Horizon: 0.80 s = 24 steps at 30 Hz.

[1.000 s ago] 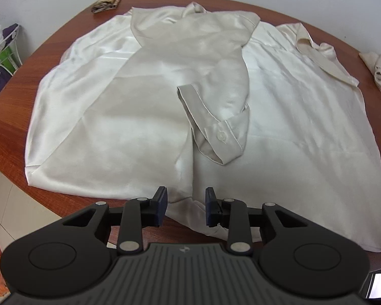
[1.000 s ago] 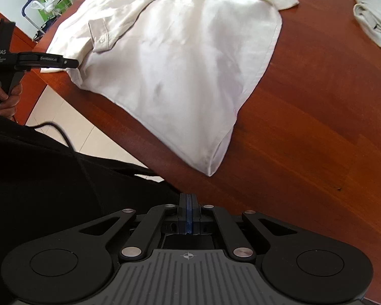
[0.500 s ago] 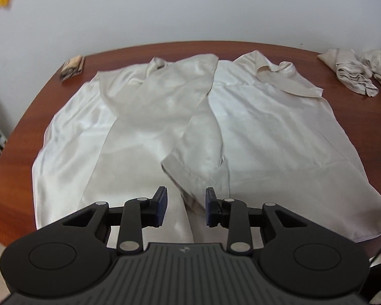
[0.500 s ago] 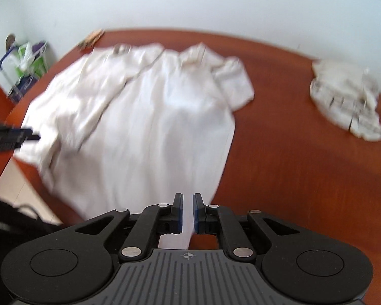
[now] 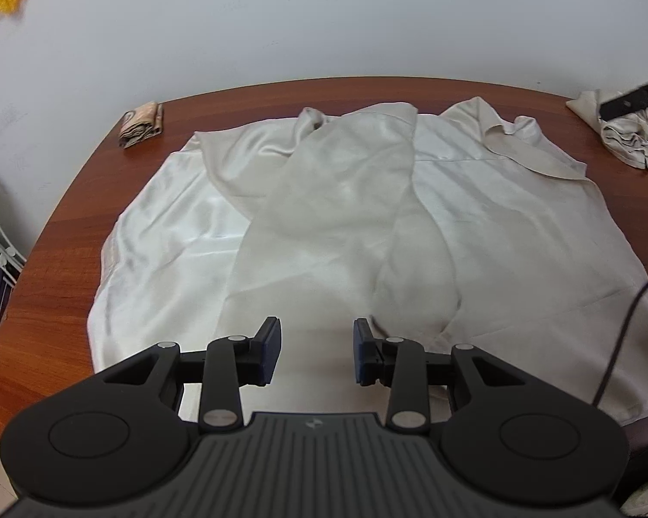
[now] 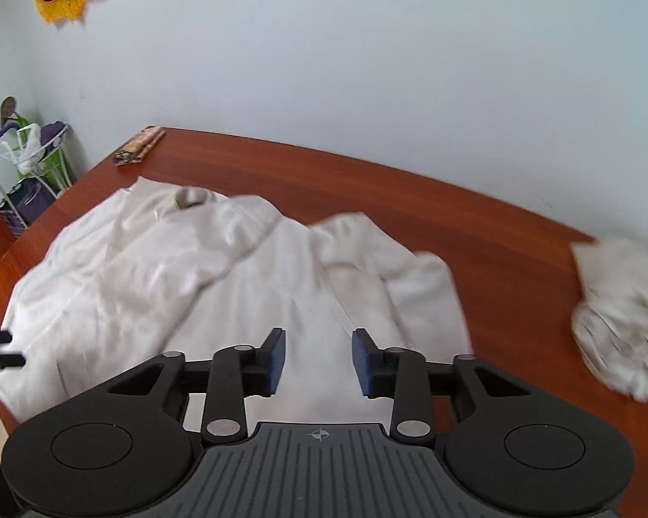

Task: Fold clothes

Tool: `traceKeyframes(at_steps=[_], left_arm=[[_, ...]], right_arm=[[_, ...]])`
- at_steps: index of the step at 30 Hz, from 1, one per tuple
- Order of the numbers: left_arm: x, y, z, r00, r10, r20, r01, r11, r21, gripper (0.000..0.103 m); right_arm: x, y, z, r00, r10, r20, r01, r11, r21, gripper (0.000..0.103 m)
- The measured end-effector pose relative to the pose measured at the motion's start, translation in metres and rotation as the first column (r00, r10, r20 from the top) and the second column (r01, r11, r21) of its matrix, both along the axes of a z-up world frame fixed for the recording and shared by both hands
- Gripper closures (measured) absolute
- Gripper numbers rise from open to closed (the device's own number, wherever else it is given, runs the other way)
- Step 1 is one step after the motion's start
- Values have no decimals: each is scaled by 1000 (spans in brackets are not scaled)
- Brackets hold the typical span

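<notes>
At the far left of the room a wire rack (image 6: 30,164) hung with bags stands off the edge of a round reddish wooden table (image 5: 77,216), and a small folded patterned cloth (image 5: 141,129) lies near the table's back left rim, well apart from the work. Spread across the middle of the table is a pale cream shirt (image 5: 324,224), lying flat with its collar toward the wall; its left sleeve (image 5: 350,198) has been laid diagonally over the body, seemingly the first fold, so that the garment narrows toward a tidy rectangle. The left gripper (image 5: 316,354) hovers above the shirt's near hem, its jaws parted and opening, with nothing between the pads, the cloth simply lying below them. To its right, the right gripper (image 6: 319,360) hangs over the right half of the shirt, its jaws also opening and empty, and it appears poised to reach the other sleeve (image 6: 414,276), which lies bunched near the right shoulder and is not yet folded in. That view is blurred, so the sleeve's exact lie is hard to judge. Farther right, a crumpled heap of pale garments (image 6: 622,315) rests on the bare wood, probably waiting its turn.
</notes>
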<state>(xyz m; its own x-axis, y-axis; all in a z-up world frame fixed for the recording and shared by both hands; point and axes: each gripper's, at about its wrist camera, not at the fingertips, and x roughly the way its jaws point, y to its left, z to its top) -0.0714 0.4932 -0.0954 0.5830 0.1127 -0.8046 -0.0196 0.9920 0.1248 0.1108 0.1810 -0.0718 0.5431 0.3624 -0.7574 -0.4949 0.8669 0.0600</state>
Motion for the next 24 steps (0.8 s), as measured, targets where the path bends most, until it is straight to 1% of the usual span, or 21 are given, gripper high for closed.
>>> traceKeyframes(at_steps=[1,4,7,10,14,15,16,19,24], left_arm=[[-2,4,1,1000,11,0,-11,1000,3,62],[-9,11,6,999,43,-2,-43,999,11,62],[-18,15,12,997,73,1,-73,997,7,62],[-25,16,16,994,112,0,-112,994,0,60],[-33,14,16,986,164,-18,-164,986,10,60],[-34,14,16,984,177,-24,-177,984,10,60],[-36,14,16,981,190,-29,-189,982,11,59],[-40,15,17,974,224,-36,-224,974,22,56],[-44,15,23,966,258,-27,-256,965,58,55]], right_arm=[[9,10,-2,1000,14,1,-14,1000,2,64],[34,41,-11,998,54,-11,-54,999,5,58],[59,71,-24,995,101,-21,-101,995,-6,55],[83,100,-39,989,145,-29,-145,989,-24,55],[112,132,-62,984,174,-49,-176,983,-44,53],[119,139,-67,983,174,-53,-177,983,-51,52],[125,146,-72,983,176,-55,-179,982,-56,47],[142,163,-82,980,192,-53,-196,977,-78,46],[161,183,-96,973,223,-52,-228,966,-124,45]])
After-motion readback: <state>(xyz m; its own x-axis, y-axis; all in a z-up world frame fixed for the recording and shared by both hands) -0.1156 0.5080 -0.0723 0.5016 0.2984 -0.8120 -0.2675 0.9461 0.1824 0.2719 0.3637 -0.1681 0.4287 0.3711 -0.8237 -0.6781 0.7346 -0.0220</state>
